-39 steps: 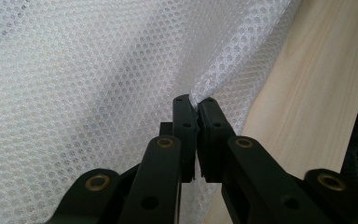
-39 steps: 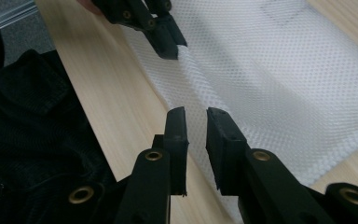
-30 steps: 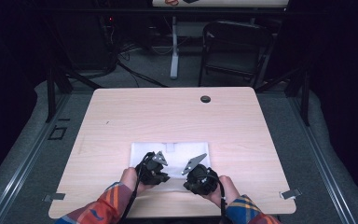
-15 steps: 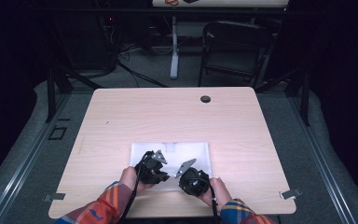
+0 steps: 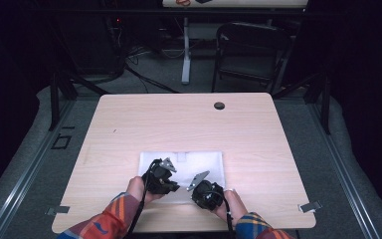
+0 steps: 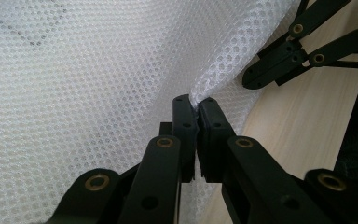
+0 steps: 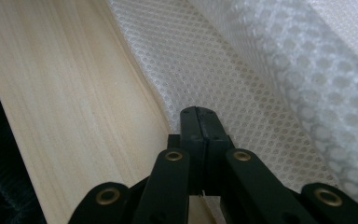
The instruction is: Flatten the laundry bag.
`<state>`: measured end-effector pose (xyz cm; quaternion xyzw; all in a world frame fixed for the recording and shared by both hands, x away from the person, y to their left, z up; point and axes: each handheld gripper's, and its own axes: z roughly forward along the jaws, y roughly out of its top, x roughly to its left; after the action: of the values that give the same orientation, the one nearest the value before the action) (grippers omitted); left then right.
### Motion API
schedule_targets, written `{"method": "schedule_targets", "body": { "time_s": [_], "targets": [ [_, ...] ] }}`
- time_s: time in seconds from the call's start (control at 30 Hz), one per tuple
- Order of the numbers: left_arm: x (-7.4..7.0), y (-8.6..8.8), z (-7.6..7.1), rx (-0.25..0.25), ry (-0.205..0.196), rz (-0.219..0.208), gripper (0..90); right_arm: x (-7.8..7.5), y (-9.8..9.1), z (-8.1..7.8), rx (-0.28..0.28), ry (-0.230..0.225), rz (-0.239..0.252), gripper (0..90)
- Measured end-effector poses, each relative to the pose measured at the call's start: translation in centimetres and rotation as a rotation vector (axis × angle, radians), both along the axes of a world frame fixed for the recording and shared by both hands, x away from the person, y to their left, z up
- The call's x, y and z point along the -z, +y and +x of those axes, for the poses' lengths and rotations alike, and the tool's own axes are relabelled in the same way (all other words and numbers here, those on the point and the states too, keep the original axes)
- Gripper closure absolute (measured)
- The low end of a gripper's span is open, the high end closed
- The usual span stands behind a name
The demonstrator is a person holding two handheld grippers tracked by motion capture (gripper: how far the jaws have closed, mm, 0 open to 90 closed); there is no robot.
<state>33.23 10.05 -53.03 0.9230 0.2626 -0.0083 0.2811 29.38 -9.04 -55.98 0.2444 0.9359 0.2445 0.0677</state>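
One white mesh cloth [image 5: 199, 164] lies on one wooden surface [image 5: 189, 124], toward the 6 o'clock edge. Two tools work at it: the left tool [image 5: 165, 175] at about 7 o'clock of the cloth and the right tool [image 5: 203, 188] at about 5 o'clock. Each carries one grey three-cornered plate, two in all. Two hands hold them, the left hand [image 5: 135, 188] and the right hand [image 5: 235, 204]. One dark round hole [image 5: 219, 105] sits in the surface toward 12 o'clock. One dark chair [image 5: 251, 55] stands beyond the far edge, at about 1 o'clock.
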Motion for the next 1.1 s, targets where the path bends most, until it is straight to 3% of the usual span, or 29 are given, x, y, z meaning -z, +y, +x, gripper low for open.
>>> {"method": "schedule_targets", "body": {
  "time_s": [0.13,0.53,0.77,1.1],
  "targets": [
    [-0.3,0.2,0.1,-0.005,0.007,-0.006,86.7,0.1,-0.1,0.0,0.005,0.004,0.013,90.0],
    [-2.1,0.6,0.3,-0.021,0.012,0.001,86.8,-0.2,0.1,-0.2,-0.017,0.030,-0.020,90.0],
    [-3.1,0.4,0.9,-0.018,-0.009,0.026,87.1,-0.3,0.0,-0.3,-0.033,0.043,-0.034,90.0],
    [-5.2,0.1,2.5,0.001,-0.069,0.075,87.2,-0.3,-0.1,-0.4,-0.024,0.058,-0.039,90.0]
  ]
}}
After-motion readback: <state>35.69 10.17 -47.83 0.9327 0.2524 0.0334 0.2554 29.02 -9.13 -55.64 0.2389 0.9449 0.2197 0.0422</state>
